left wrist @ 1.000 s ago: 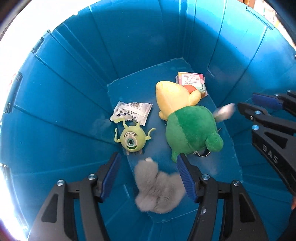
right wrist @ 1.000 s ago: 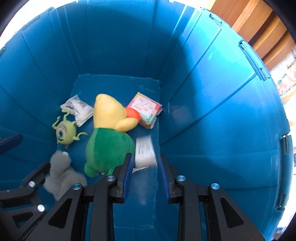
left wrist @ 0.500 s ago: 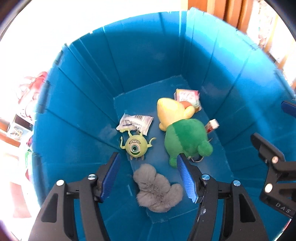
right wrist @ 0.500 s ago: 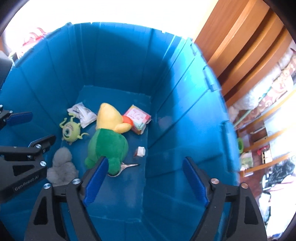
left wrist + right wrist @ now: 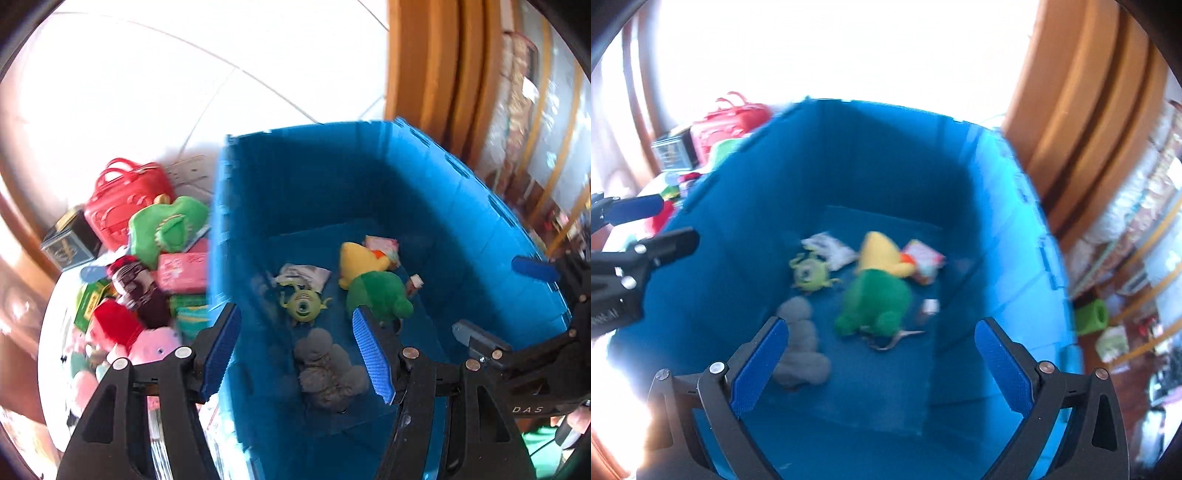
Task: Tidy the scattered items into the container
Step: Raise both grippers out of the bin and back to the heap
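The scattered items (image 5: 147,280) lie in a heap just outside the bin's (image 5: 480,206) left wall, on a pale surface. Most look soft and light: a pink plush (image 5: 151,343), a green pouch (image 5: 166,225), a dark red knitted piece (image 5: 136,291). These should squash under the pads, so a pinch across the fattest part ought to hold without slipping. The pink packet (image 5: 183,271) and the small green box (image 5: 86,304) look stiffer and smoother; taking them across their narrow sides seems safest. The red case (image 5: 123,201), at the far end of the heap from the bin's near corner, is rigid and probably the heaviest, and its handle is the likely hold. A dark tin (image 5: 68,242) sits beside it, farther from the bin.

Inside the bin, on its floor, lie a grey plush (image 5: 325,369) nearest the cameras, a one-eyed green monster (image 5: 303,304), a white wrapper (image 5: 304,275) just behind it, a green and yellow plush (image 5: 373,284) in the middle, a pink box (image 5: 382,245) toward the far wall, and a small carton (image 5: 415,284) by the right wall. Something thin lies against the green plush; blur hides what it is.

The left gripper (image 5: 295,350) hangs over the bin's left wall, jaws spread wide and empty. The right gripper (image 5: 881,369) is above the bin, also spread and holding nothing.
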{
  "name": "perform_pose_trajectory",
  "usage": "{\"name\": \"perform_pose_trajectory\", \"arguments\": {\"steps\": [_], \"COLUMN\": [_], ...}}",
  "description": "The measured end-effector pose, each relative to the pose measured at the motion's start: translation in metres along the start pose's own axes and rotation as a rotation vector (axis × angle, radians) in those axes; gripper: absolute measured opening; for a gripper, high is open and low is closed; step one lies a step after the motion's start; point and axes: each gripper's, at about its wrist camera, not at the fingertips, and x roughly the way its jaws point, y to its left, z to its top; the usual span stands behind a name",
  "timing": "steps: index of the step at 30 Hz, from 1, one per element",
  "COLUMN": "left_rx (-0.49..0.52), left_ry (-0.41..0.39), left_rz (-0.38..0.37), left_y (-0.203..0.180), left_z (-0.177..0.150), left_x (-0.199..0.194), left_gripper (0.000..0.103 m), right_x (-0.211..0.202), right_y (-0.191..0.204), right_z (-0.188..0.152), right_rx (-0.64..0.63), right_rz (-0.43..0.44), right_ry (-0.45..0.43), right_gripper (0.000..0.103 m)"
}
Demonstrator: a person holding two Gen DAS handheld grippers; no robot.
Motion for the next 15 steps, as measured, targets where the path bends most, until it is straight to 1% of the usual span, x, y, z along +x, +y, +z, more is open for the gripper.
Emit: {"name": "perform_pose_trajectory", "arguments": {"steps": [3, 6, 9, 11, 15], "left_rx": [-0.083, -0.151, -0.212, -0.258, -0.315], "left_ry": [-0.041, -0.067, -0.053, -0.041, -0.035], "left_rz": [0.043, 0.118, 0.19, 0.216, 0.227], "left_y": [0.026, 0.058, 0.095, 0.124, 0.178], "left_z": [-0.021, -0.044, -0.07, -0.088, -0.123], "left_x": [-0.018, -0.034, -0.041, -0.04, -0.038], "left_gripper": [0.062, 0.062, 0.062, 0.062, 0.062], "right_x": [-0.003, -0.006, -0.009, -0.011, -0.015], "right_y": [0.024, 0.053, 0.089, 0.115, 0.173], "right_z": [0.0, 0.001, 0.005, 0.006, 0.007], "right_rx": [-0.036, -0.081, -0.116, -0.145, -0.205], "right_rz": [0.067, 0.124, 0.179, 0.216, 0.264], "right_ry": [-0.013, -0.041, -0.065, -0.074, -0.079], "right_gripper": [0.103, 0.103, 0.103, 0.103, 0.103]}}
